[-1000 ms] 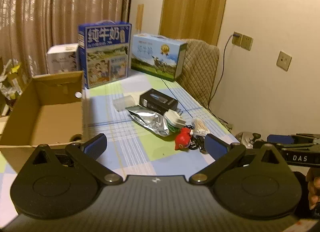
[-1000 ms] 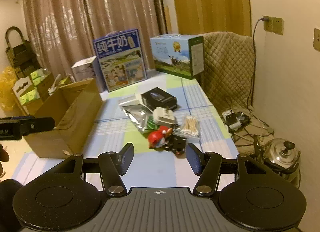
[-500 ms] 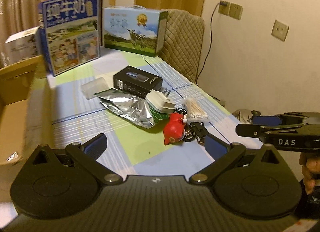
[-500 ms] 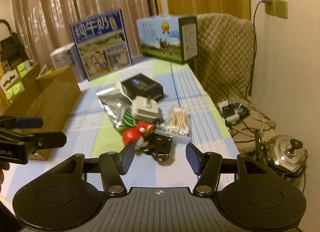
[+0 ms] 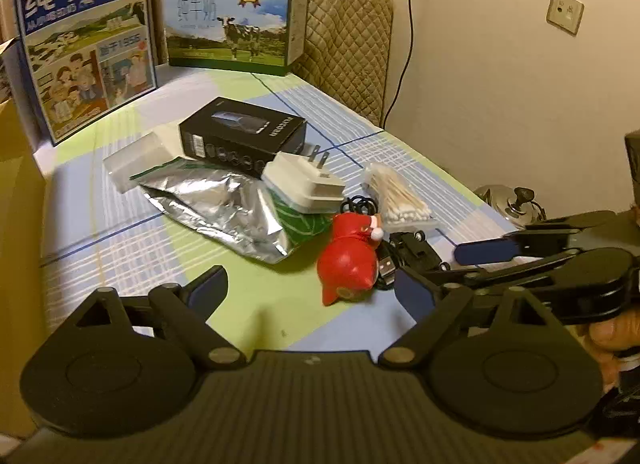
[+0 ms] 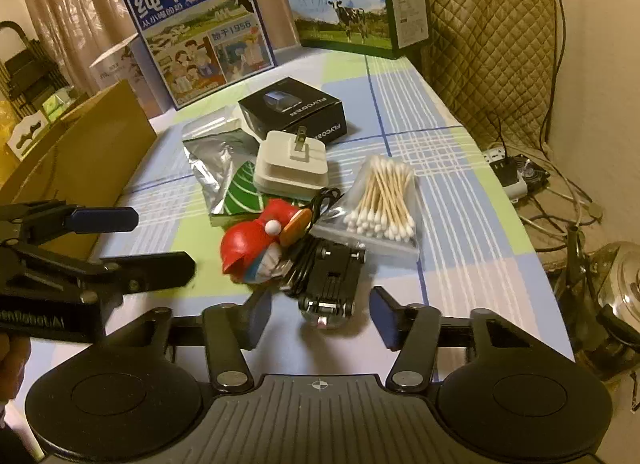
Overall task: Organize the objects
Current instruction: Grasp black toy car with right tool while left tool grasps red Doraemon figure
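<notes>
Now both tongs have closed in on the pile, away from the cardboard box.

Over the last second the left tongs [image 5: 310, 286] swing off the cardboard box [image 6: 84, 156] and come low over the worktop [image 5: 120, 256], jaws wide apart and empty, with the red figurine [image 5: 352, 264] just ahead toward the right jaw. The right tongs [image 6: 318, 318] have advanced too, spread wide and holding nothing, so that the black multi-tool [image 6: 330, 280] now lies just ahead between the jaws. The cotton swab bag [image 6: 380, 200], white charger [image 6: 292, 166], foil pouch [image 5: 224, 208] and black carton [image 5: 244, 132] lie untouched in the cluster. Nothing is sorted yet; a first pick looks imminent, likely the multi-tool or figurine, for the box at left.
</notes>
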{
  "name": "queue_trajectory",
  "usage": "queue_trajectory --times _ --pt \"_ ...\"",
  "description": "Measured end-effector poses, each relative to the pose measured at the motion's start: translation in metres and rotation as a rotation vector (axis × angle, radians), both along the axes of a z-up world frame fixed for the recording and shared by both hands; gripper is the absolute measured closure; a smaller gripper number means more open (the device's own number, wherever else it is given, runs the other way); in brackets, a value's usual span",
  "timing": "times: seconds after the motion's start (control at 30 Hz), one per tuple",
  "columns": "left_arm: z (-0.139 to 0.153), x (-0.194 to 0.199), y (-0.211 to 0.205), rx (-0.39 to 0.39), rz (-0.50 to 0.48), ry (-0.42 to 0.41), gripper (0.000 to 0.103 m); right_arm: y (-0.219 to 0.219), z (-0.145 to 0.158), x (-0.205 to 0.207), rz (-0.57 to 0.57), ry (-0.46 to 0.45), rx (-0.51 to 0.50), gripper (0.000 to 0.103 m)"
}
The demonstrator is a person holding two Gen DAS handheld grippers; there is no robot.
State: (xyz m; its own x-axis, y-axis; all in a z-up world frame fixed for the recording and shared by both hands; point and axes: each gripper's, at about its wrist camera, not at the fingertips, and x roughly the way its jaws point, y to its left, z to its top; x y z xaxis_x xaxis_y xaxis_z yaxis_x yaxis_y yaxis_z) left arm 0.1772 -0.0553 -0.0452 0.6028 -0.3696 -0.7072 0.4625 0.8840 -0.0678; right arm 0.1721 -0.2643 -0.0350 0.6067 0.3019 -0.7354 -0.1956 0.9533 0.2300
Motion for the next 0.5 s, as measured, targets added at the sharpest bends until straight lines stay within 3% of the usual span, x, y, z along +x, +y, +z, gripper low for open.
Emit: queue_trajectory --times 0.17,0.5 --pt "-0.006 0.002 -0.006 0.038 -0.009 0.006 0.016 0.003 -0.005 0.010 -0.027 0.021 -0.037 0.063" --pt "-0.007 0.007 0.003 0.024 0.029 0.018 0.016 0.005 -0.013 0.018 -0.058 0.043 -0.080 0.073"
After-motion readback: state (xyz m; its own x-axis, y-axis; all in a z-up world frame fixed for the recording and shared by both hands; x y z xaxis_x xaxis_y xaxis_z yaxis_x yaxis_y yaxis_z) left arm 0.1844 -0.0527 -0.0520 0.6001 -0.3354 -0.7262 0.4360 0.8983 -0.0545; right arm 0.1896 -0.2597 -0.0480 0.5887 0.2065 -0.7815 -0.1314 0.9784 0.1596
